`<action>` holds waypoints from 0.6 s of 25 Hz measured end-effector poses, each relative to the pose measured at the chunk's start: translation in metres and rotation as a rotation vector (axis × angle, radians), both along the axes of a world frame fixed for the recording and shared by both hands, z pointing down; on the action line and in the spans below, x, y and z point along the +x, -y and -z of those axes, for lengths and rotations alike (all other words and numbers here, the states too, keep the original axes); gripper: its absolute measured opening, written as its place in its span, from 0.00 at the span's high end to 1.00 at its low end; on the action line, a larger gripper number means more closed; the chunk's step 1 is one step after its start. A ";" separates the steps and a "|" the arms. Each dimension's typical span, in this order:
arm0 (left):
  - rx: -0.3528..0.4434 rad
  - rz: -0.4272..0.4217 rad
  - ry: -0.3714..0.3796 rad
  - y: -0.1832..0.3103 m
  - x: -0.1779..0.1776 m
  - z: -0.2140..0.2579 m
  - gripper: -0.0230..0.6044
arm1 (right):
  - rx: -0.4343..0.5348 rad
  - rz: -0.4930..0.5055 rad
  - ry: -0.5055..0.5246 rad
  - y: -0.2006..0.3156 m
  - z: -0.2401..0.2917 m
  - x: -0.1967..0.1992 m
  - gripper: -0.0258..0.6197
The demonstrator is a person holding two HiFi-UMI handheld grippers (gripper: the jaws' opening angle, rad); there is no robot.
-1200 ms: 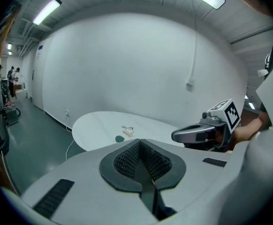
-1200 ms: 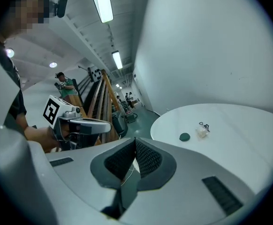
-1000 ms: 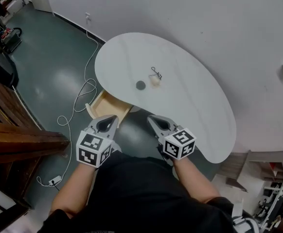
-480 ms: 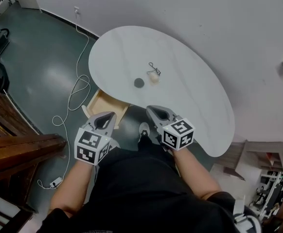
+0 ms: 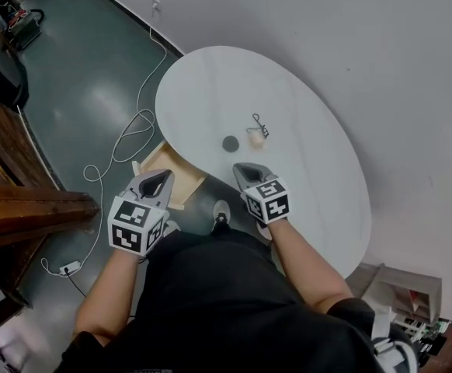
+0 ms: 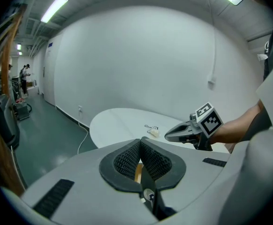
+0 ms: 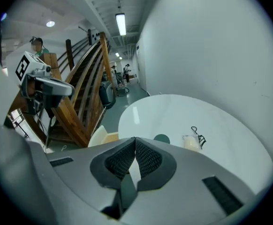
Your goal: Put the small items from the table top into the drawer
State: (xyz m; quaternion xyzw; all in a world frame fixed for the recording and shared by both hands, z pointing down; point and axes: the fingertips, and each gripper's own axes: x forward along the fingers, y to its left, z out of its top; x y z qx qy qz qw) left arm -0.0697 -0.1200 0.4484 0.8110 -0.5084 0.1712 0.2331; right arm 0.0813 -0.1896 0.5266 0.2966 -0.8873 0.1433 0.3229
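Three small items lie on the white desk (image 5: 210,92) in the head view: a dark round disc (image 5: 230,142), a pale lump (image 5: 255,139) just beside it, and a black wire clip (image 5: 261,124) next to the lump. The wooden drawer (image 5: 168,176) stands open below the desk's near edge. Left gripper view: left hand-held gripper (image 6: 140,142), jaws together, empty. Right gripper view: right hand-held gripper (image 7: 135,142), jaws together, empty, aimed toward the disc. Step judged: approach, no item lifted yet. Next move calls for parting the jaws before reaching the disc.
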 end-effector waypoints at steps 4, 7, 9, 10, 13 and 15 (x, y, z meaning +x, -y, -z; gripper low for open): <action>-0.082 0.077 0.013 -0.001 -0.010 -0.022 0.94 | 0.014 0.057 -0.105 0.030 -0.036 -0.002 0.96; -0.131 0.115 0.016 -0.010 -0.014 -0.035 0.94 | 0.027 0.103 -0.172 0.049 -0.060 -0.008 0.91; -0.167 0.129 0.019 -0.017 -0.016 -0.044 0.94 | 0.038 0.129 -0.217 0.060 -0.072 -0.012 0.85; -0.185 0.135 0.022 -0.022 -0.017 -0.048 0.94 | 0.040 0.140 -0.236 0.064 -0.078 -0.013 0.83; -0.216 0.167 0.028 -0.034 -0.024 -0.053 0.94 | 0.042 0.167 -0.283 0.069 -0.091 -0.016 0.82; -0.225 0.196 0.025 -0.040 -0.028 -0.053 0.94 | 0.058 0.182 -0.309 0.074 -0.096 -0.016 0.81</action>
